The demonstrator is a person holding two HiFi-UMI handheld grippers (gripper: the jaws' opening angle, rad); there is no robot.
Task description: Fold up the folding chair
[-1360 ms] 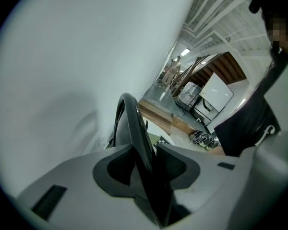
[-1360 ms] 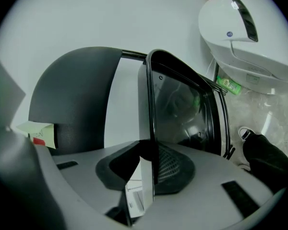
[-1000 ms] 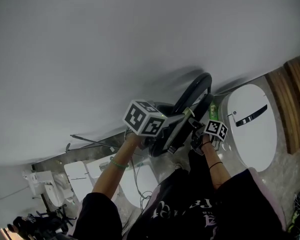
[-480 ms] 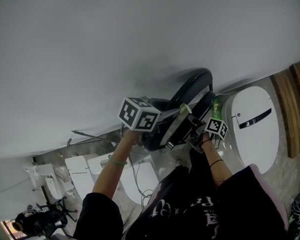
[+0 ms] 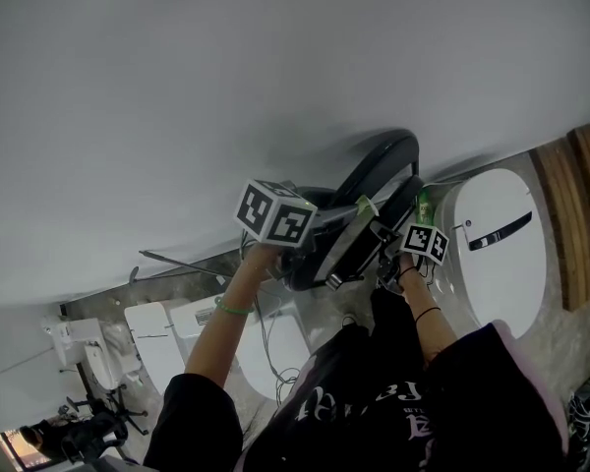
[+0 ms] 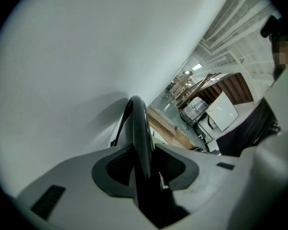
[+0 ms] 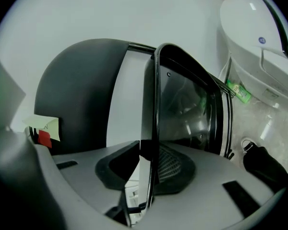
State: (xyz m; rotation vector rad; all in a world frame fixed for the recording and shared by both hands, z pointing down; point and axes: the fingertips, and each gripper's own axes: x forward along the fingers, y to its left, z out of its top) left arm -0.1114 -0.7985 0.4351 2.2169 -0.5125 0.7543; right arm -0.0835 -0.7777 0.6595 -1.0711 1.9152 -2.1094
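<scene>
The black folding chair (image 5: 382, 168) stands against a white wall, its curved frame arching above both grippers. My left gripper (image 5: 308, 253) is shut on the chair's black frame tube (image 6: 137, 123), which runs straight up between its pads (image 6: 116, 169); its jaws have just been closing on this tube. To the right, my right gripper (image 5: 386, 248) is shut on the thin edge of the glossy black seat panel (image 7: 182, 104). The dark rounded backrest (image 7: 77, 85) with a paper tag (image 7: 45, 128) shows to the left in the right gripper view.
A white oval toilet lid (image 5: 497, 254) stands close on the right, with a green bottle (image 5: 425, 206) beside it. Wooden panelling (image 5: 588, 205) lies further right. More white fixtures (image 5: 157, 342) and cables lie at the lower left. A shoe (image 7: 266, 166) is near the chair's foot.
The left gripper's marker cube has shifted a little left and rolled slightly. The chair and the right gripper keep much the same place in the view.
</scene>
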